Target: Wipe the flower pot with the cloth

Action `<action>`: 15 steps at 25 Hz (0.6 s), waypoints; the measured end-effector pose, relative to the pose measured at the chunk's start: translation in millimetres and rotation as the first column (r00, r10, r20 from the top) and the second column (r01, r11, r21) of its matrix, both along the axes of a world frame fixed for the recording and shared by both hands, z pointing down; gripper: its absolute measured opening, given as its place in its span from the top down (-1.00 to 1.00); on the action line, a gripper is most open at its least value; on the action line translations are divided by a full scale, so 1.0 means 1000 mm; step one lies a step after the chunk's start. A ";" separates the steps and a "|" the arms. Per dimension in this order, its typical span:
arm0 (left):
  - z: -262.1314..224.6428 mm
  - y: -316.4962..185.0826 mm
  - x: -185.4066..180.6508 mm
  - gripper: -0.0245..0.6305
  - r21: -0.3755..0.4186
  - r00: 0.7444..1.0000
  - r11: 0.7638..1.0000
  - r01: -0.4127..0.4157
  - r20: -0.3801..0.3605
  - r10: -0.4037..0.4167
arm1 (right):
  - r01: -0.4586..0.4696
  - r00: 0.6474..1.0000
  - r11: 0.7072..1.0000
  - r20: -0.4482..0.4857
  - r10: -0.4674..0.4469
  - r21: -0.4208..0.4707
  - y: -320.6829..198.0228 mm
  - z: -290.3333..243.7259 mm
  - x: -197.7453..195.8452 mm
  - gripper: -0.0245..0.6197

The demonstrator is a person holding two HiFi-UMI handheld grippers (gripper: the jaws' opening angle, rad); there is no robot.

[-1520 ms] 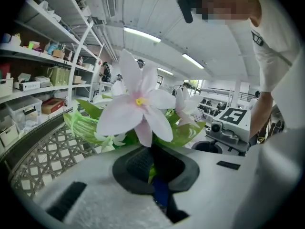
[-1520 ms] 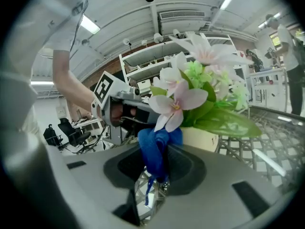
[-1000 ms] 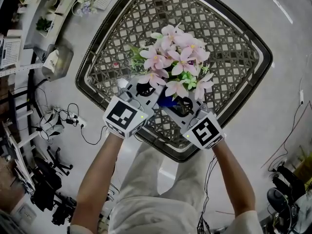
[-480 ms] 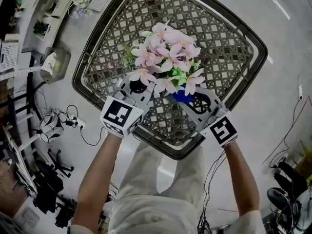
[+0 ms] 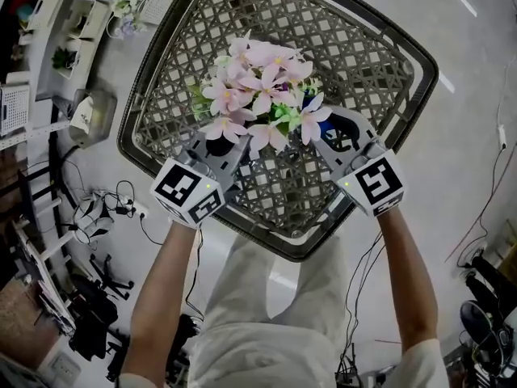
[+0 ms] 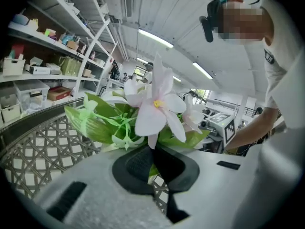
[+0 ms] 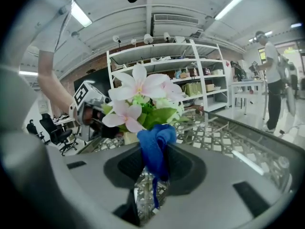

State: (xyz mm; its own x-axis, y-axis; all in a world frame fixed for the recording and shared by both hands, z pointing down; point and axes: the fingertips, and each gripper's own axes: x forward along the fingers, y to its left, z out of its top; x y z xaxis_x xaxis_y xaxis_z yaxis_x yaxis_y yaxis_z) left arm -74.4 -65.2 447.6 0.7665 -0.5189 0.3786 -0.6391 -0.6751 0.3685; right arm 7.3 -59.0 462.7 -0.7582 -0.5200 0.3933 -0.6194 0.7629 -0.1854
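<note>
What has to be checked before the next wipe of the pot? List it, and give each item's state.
1. Blue cloth gripped by the right claw: ok, the jaws are shut on it.
2. Left claw steadying the plant: ok, the jaws are shut on a green leaf.
3. Cloth touching the flower pot: cannot tell; only a pale bit shows behind the cloth.
4. Pot standing on the woven table: cannot tell; the flowers hide its base.
5. Claws apart from each other: ok, one on each side of the flowers.
</note>
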 end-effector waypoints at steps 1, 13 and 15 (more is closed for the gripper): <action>-0.001 0.002 0.003 0.86 -0.004 1.000 1.000 -0.008 -0.003 0.008 | -0.008 1.000 1.000 0.003 0.008 0.002 -0.005 0.000 0.000 0.55; -0.002 -0.002 0.007 0.85 0.026 0.989 0.993 -0.112 0.104 0.109 | -0.006 1.000 1.000 -0.021 0.007 0.023 -0.034 0.008 -0.005 0.55; -0.002 0.001 0.006 0.85 0.021 0.979 0.987 -0.160 0.134 0.156 | -0.010 1.000 1.000 -0.020 0.011 0.018 -0.033 0.009 -0.004 0.55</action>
